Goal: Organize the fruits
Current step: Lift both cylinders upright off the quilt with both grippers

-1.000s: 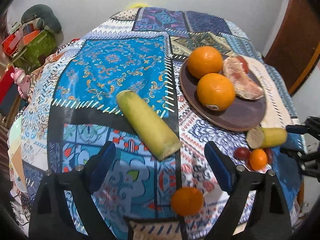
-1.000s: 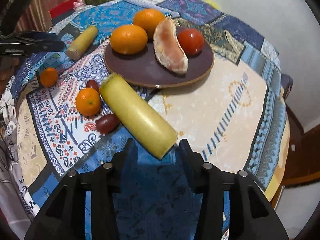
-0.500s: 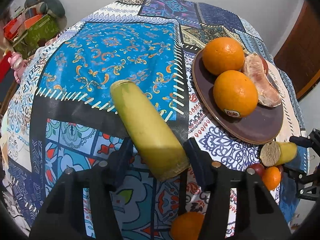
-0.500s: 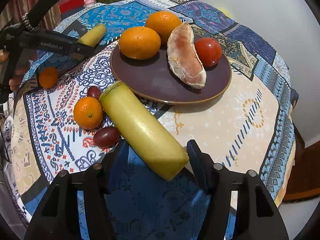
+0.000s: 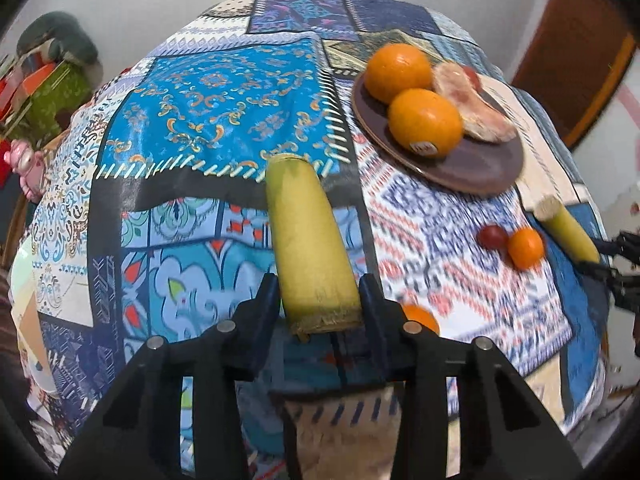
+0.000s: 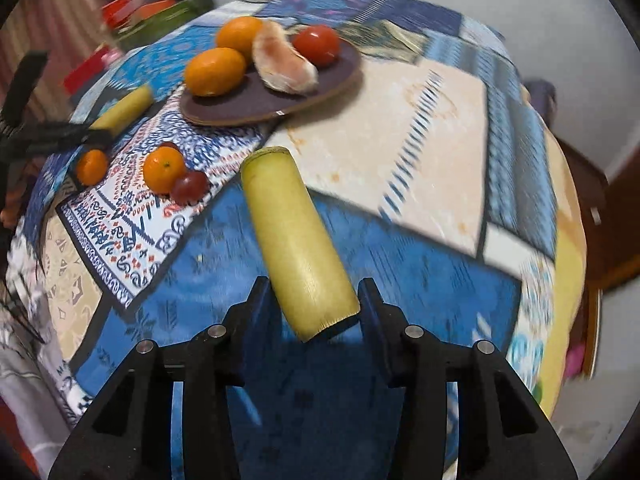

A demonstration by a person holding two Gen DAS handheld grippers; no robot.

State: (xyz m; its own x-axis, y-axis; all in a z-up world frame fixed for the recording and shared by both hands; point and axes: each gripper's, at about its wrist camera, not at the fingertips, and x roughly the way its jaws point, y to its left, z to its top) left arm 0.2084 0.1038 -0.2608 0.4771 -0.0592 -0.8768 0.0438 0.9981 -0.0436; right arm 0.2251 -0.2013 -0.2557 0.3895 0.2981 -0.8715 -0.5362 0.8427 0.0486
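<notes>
My left gripper (image 5: pixel 320 304) is shut on the near end of a yellow-green cane piece (image 5: pixel 308 240) and holds it above the patterned tablecloth. My right gripper (image 6: pixel 316 304) is shut on a second cane piece (image 6: pixel 296 240), also lifted. A brown plate (image 5: pixel 472 164) carries two oranges (image 5: pixel 424 120), a peeled pomelo segment (image 5: pixel 468 108) and a tomato (image 6: pixel 316 44). The plate also shows in the right wrist view (image 6: pixel 248 108). Small mandarins (image 6: pixel 164 168) (image 6: pixel 92 166) and a dark red fruit (image 6: pixel 190 188) lie loose on the cloth.
The round table's edge drops away close to both grippers. Boxes and toys (image 5: pixel 40 92) stand beyond the far left edge. A wooden door (image 5: pixel 576 52) is at the right. A mandarin (image 5: pixel 420 316) lies under my left gripper.
Both grippers have closed on their cane pieces and lifted them off the cloth. The views have swung, so each piece now points straight ahead.
</notes>
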